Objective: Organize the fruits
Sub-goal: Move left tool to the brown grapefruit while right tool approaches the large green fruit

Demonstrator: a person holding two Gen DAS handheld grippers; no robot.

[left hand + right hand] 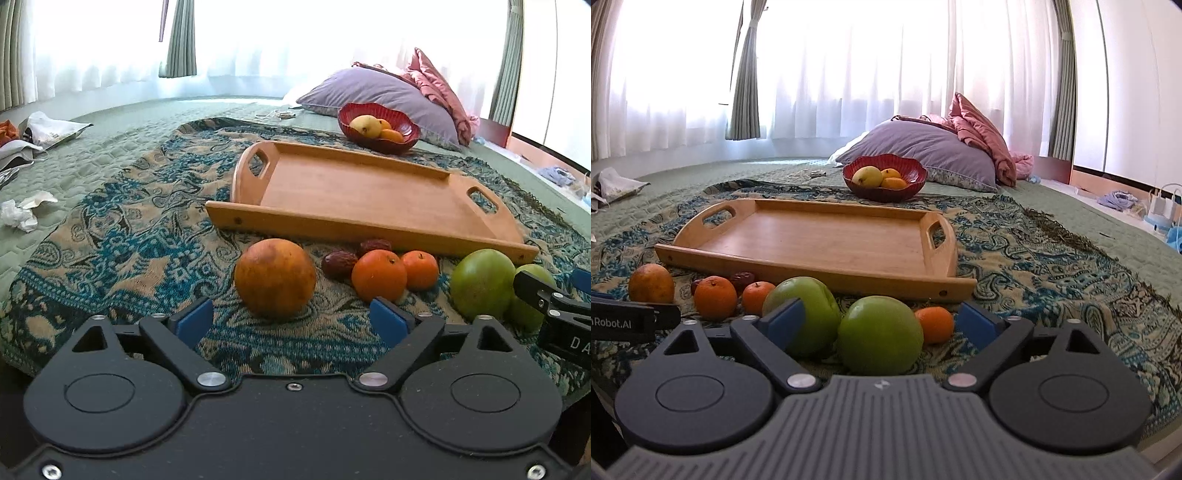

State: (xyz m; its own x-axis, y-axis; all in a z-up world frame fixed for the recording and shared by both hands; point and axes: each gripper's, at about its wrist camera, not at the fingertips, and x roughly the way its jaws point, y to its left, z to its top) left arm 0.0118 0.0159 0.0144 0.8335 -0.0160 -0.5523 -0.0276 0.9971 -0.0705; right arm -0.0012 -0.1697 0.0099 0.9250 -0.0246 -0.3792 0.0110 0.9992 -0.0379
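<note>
Fruit is lying on a patterned blanket [122, 236] in front of an empty wooden tray [354, 192]. Left gripper [291, 321] is hovering with jaws spread wide, holding nothing, a large orange fruit [275, 282] sitting just ahead between its fingers. Right gripper [882, 321] is also gaping wide, gripping nothing, with a green apple [881, 334] resting between its fingers and a second green apple [809, 306] touching it. Small tangerines [378, 275] and dates [336, 264] are sitting nearby. A red bowl [912, 177] of fruit is standing behind the tray.
</note>
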